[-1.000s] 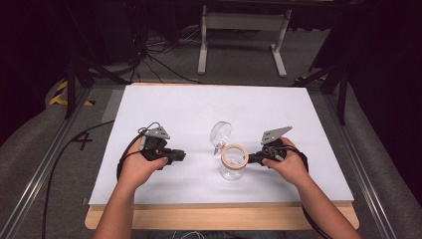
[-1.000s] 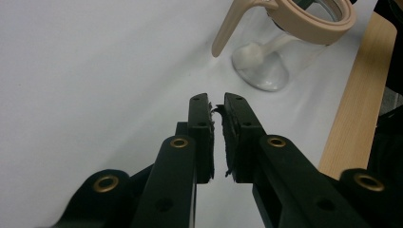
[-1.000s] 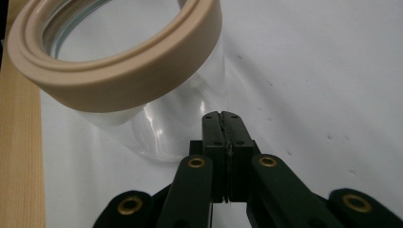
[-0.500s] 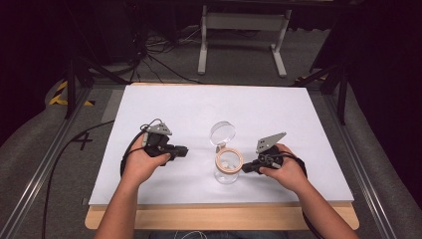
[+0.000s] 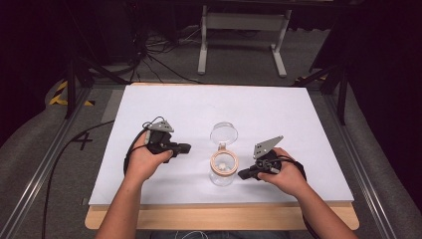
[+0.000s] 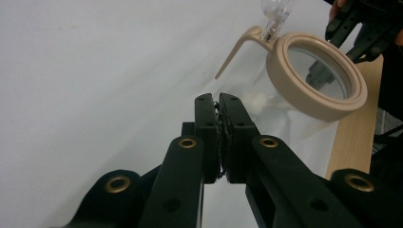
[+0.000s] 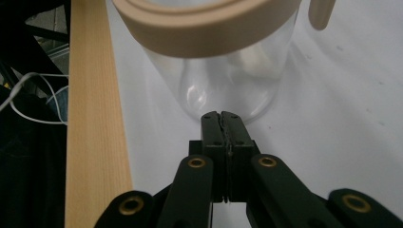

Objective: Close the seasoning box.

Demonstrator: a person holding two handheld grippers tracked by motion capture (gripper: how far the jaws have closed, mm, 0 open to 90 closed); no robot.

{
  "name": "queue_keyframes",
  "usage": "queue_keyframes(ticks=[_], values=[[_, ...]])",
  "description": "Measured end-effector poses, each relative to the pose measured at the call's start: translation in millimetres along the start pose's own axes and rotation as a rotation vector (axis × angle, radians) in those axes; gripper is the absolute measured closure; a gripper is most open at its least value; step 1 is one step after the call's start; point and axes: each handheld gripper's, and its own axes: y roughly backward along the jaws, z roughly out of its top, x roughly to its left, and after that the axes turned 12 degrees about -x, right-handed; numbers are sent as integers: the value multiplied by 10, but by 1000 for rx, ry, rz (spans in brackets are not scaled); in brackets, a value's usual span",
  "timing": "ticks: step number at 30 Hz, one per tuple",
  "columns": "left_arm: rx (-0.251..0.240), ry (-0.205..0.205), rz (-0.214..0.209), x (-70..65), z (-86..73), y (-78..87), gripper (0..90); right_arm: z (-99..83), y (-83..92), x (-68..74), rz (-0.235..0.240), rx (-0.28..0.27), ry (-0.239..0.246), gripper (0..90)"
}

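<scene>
The glass jar [image 5: 222, 169] stands on the white table [image 5: 298, 124], lid [image 5: 223, 133] swung open behind it, between both tools. The right gripper [image 5: 245, 175] sits just beside the jar's base, jaws pressed together, holding nothing. The left gripper [image 5: 184, 147], equally closed and empty, lies apart on the jar's other side. Risk: a low push from the right tool could slide or tip the jar

Open glass jar [image 5: 222, 168] mid-table; left tool [image 5: 182, 148], right tool [image 5: 242, 175] flanking it.
</scene>
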Motion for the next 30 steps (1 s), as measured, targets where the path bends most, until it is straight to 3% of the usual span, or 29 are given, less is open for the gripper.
queue_keyframes(ticks=[5,8,12,15,17,21,25,30], values=[[-67,-3,35,-70,71,-137,886,117,176,95,-19,-63,17,900],[-96,-31,36,-120,130,-209,896,191,267,149,-37,-128,14,900],[-137,-31,39,-143,186,-274,898,250,275,202,-52,-198,5,900],[-161,-39,57,-193,206,-300,898,269,255,214,-53,-217,-5,899],[-184,-67,51,-273,230,-352,898,281,232,217,-47,-251,-6,899],[-195,-89,58,-312,245,-365,897,292,221,218,-48,-260,-9,899],[-194,-84,57,-321,244,-376,898,300,203,226,-47,-258,-8,899],[-188,-89,15,-377,253,-378,897,311,168,228,-42,-257,-21,898]])
